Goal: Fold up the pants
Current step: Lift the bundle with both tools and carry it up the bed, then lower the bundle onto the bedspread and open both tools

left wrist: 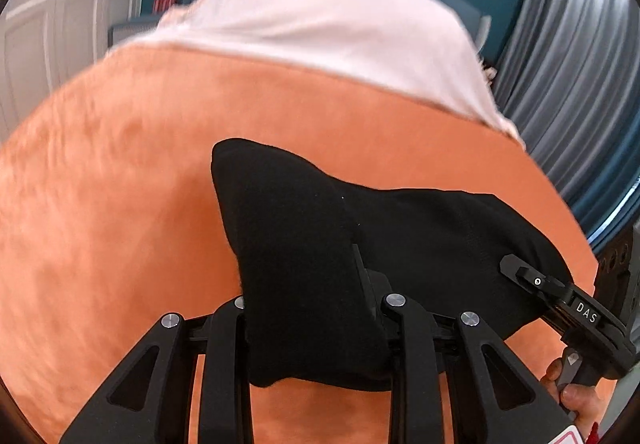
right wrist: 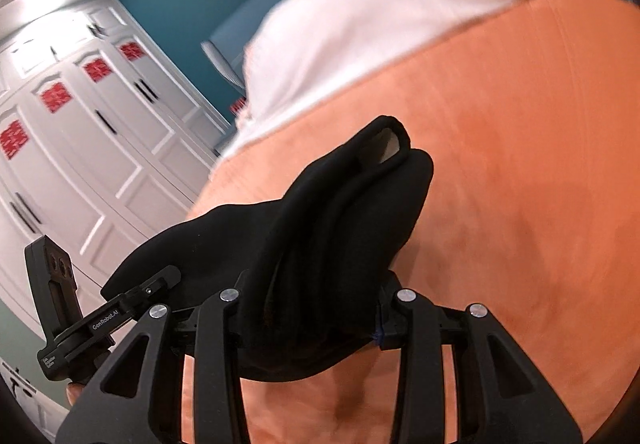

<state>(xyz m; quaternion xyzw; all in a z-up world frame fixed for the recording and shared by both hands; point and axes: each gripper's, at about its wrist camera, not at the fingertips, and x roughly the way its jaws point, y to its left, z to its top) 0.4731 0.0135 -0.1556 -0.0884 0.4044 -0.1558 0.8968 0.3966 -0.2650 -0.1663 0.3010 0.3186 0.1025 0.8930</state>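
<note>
The black pants (left wrist: 304, 244) hang bunched between both grippers above an orange bedspread (left wrist: 120, 203). My left gripper (left wrist: 316, 308) is shut on one end of the pants, its fingertips hidden in the cloth. My right gripper (left wrist: 524, 276) shows at the right of the left wrist view, clamped on the other end. In the right wrist view the pants (right wrist: 340, 228) drape over my right gripper (right wrist: 316, 304), which is shut on them, with a hem loop sticking up. The left gripper (right wrist: 160, 284) shows at the lower left there, holding the same cloth.
The orange bedspread (right wrist: 520, 183) covers the bed below, with a white sheet (left wrist: 320, 23) at its far end. White wardrobe doors (right wrist: 80, 143) stand to one side, grey curtains (left wrist: 572, 83) to the other, and a teal wall behind.
</note>
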